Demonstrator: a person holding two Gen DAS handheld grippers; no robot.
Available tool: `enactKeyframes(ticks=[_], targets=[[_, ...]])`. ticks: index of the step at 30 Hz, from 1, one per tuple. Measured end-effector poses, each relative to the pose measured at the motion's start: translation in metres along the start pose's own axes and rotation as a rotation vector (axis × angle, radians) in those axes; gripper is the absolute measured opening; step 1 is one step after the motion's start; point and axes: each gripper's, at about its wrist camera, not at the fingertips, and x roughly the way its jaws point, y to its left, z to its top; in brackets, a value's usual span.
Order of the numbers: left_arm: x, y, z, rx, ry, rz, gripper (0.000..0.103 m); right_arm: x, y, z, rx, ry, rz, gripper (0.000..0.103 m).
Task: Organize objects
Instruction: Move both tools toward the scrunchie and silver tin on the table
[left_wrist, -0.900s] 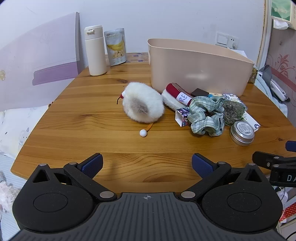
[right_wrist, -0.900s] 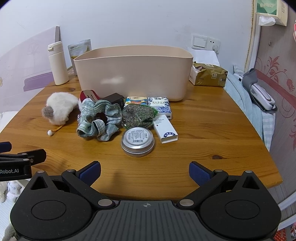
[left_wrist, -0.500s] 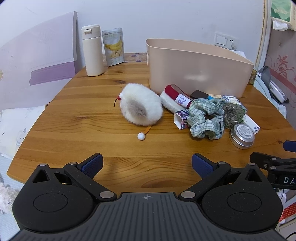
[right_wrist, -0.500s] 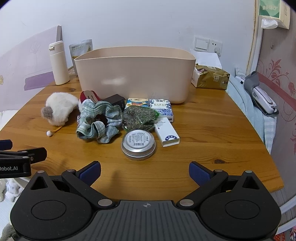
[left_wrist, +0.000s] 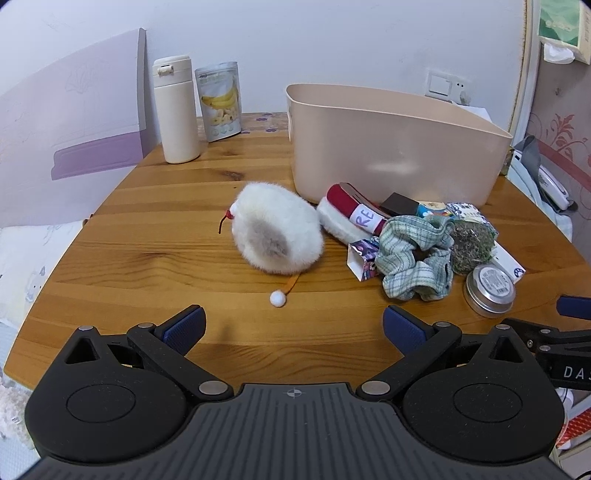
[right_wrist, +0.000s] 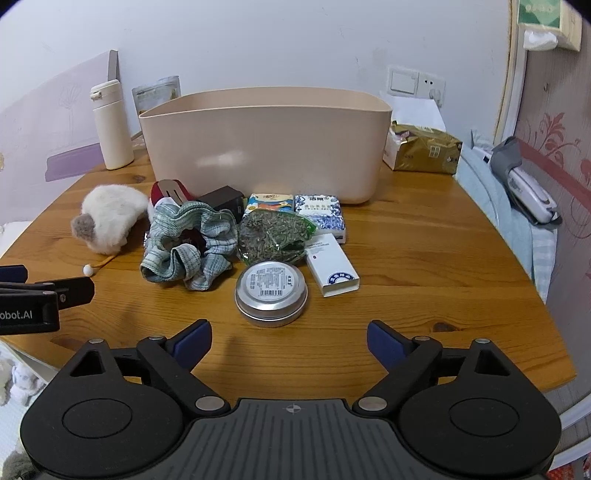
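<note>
Both tools, the left tool (left_wrist: 291, 326) and the right tool (right_wrist: 289, 339), have advanced, jaws wide.

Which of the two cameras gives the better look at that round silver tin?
The right wrist view: the round silver tin lies near its centre, label and barcode facing up, unobstructed. In the left wrist view the tin sits far right, smaller and distorted.

Both claws (left_wrist: 293, 326) (right_wrist: 289, 341) slightly closer to the clutter.

Beige bin (right_wrist: 266, 147) hides its own interior.
</note>
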Motion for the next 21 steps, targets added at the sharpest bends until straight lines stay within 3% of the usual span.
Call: enactKeyframes(ticks=[21], targets=[[0.017,-0.012,0.006,0.04,-0.009,-0.047,0.103,0.013,0.0,0.005,-0.012,-0.001,0.02,0.077]])
